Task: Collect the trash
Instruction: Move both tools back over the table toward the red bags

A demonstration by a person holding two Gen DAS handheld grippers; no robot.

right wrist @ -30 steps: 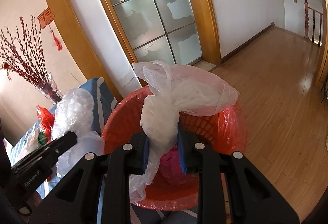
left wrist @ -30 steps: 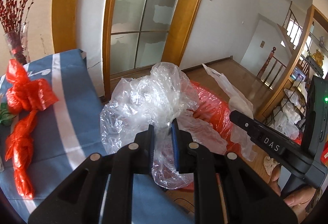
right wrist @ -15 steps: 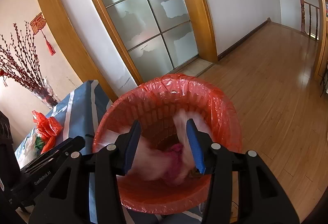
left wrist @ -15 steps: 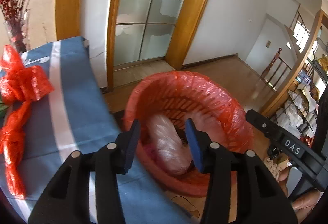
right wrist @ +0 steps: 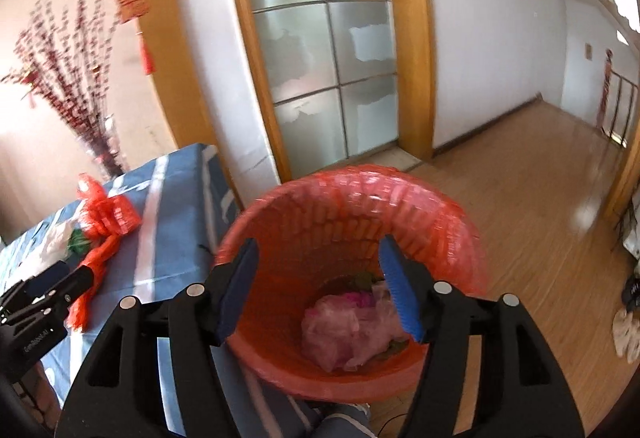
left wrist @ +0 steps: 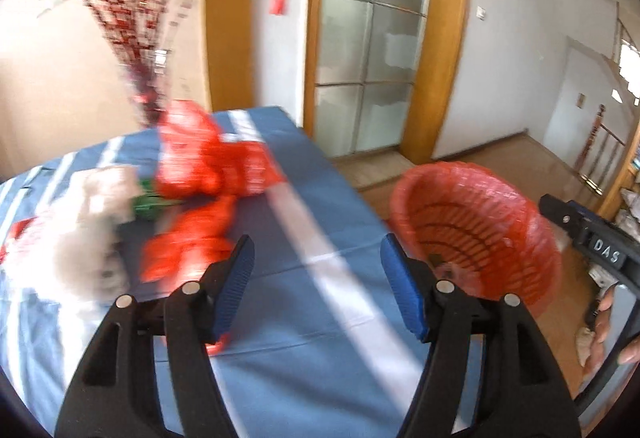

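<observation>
**Observer:** State of both tools?

**Me:** My left hand-held gripper [left wrist: 316,282] has its jaws spreading, nothing between them. It points over the surface [left wrist: 304,366], which wears a blue cloth with white stripes. My right hand-held gripper [right wrist: 318,286] is spreading too, also empty, and it hangs over the mouth of the waste basket [right wrist: 472,234].

**Observer:** Where is the trash?

**Me:** Split between two places. Crumpled clear and pinkish film bags [right wrist: 344,326] lie at the bottom of the basket. Left on the surface: a knotted red plastic bag [left wrist: 212,165], thin and crinkly, with a twisted tail running toward me; a pale crumpled wad [left wrist: 92,234] beside it, too blurred to name as paper or film; a scrap of something green [left wrist: 150,203] between them.

**Observer:** Why does the basket stand there?

**Me:** It sits on the wood floor [right wrist: 540,197] just off the surface's edge, so I judge that a short swing carries things from cloth to bin. It is a round lattice basket lined with a thin red bag folded over its rim.

**Observer:** Handling notes?

**Me:** The red bag is light and floppy; I expect a pinch at the knot to lift it whole. A vase of red-budded branches [left wrist: 132,17] stands behind it, so a careless reach could knock it.
</observation>
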